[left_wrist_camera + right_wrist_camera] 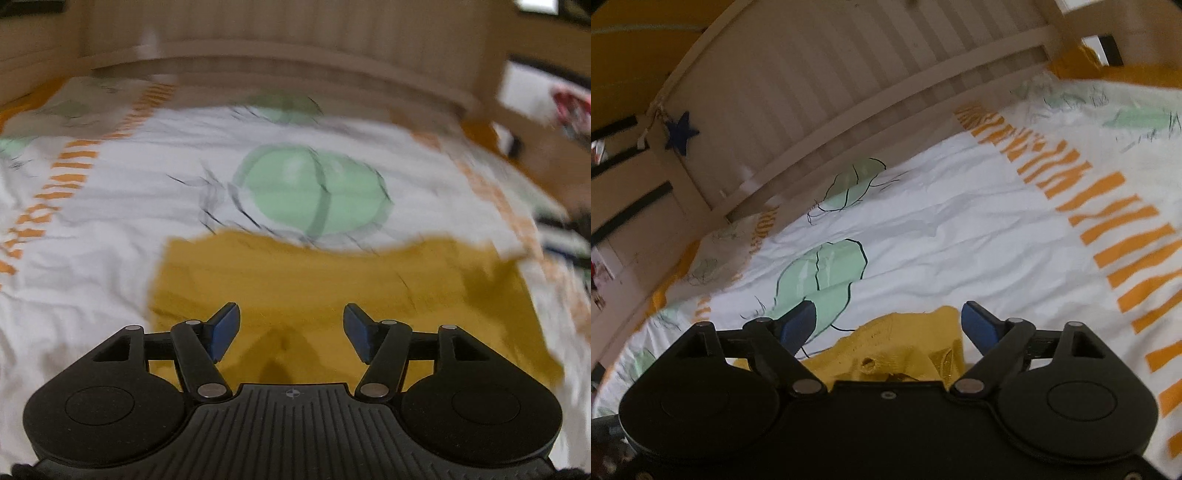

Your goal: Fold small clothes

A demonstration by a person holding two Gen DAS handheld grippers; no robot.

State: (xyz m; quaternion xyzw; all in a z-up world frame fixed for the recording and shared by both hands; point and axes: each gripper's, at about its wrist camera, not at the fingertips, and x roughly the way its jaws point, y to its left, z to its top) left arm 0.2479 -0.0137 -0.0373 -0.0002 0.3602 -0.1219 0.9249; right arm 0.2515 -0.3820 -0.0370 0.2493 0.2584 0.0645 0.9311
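Observation:
A mustard-yellow garment (332,288) lies spread flat on the patterned bed cover, filling the lower middle of the left wrist view. My left gripper (291,325) hovers over its near part with the blue pads apart and nothing between them. In the right wrist view a bunched corner of the same yellow garment (905,347) sits low between the fingers of my right gripper (888,325). Its jaws stand wide and the pads do not press on the cloth.
The white bed cover (960,240) carries green blobs and orange stripes. A slatted wooden bed rail (849,74) with a dark blue star (680,132) runs along the far side. More wooden frame and some clutter (569,110) show at the right.

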